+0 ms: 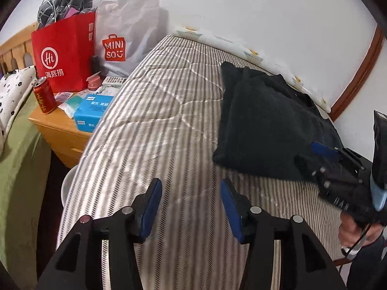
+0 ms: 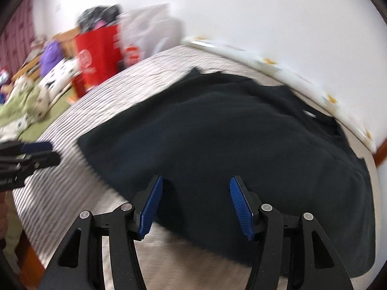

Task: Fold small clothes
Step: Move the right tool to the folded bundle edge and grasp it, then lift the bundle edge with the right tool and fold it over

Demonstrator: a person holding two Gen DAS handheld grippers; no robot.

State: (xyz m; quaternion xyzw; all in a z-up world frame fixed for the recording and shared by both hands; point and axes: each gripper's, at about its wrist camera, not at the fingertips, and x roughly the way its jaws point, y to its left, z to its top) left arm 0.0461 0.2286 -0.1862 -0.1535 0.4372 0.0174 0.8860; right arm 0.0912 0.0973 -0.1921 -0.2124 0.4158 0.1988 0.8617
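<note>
Item: black garment (image 2: 217, 130), fleecy by the look of it, lying on the striped mattress (image 1: 150, 125) toward the wall side; in the left wrist view it appears already doubled over itself, layers stacked, its near hem running across the stripes. We cannot tell whether it is a top or trousers.

Item: left gripper (image 1: 191, 207), jaws apart, nothing between the blue pads; under it we see only bare striped cover, the garment well off to its right.

Item: right gripper (image 2: 196, 207), jaws likewise apart and empty, poised over the near edge of the garment (the pads do not press on the cloth, so far as we can see). This view is smeared with motion blur, so fine detail is lost.

Item: bedside cabinet (image 1: 60, 130) with a red paper bag (image 1: 63, 53), a white shopping bag (image 1: 128, 33), a red can (image 1: 44, 95) and a blue tissue box (image 1: 90, 112); none concerns the task.

Step in hand, as we judge it: between folds, both tools free of the cloth.

Next move calls for: each gripper brought to a corner of the near hem, closed on all the layers together, then lifted and carried over evenly so the stack does not slide apart
</note>
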